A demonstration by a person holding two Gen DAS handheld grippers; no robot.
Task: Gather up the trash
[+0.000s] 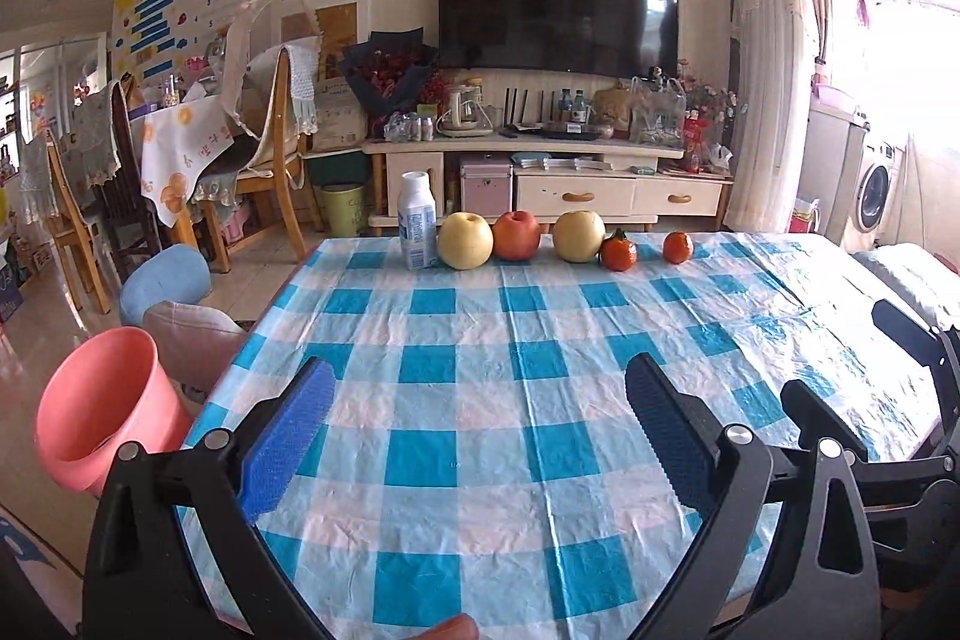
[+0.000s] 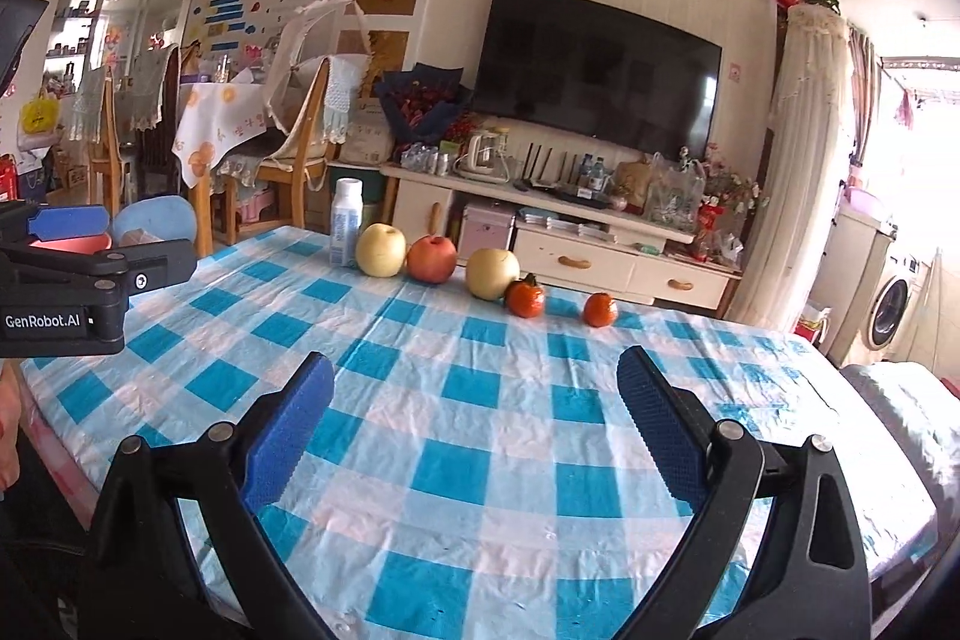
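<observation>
Hovering low over the near end of the checked table (image 1: pixel 480 340), both grippers hold nothing: the left gripper (image 1: pixel 480 436) and the right gripper (image 2: pixel 474 424) each have their blue pads spread wide. The likeliest trash is the white bottle (image 1: pixel 417 220), upright at the far edge, leftmost in a row and just beside a yellow apple (image 1: pixel 465 240); the rest of the row is whole fruit. A good grasp would likely come from the left gripper, which is nearer that side, closing across the bottle's middle from the open left so the apple is not nudged, then carrying it to the pink bin (image 1: pixel 102 406). Only the left view shows the bin well, standing off the table's left edge; the right view gives just a sliver of it behind the left gripper's body.
</observation>
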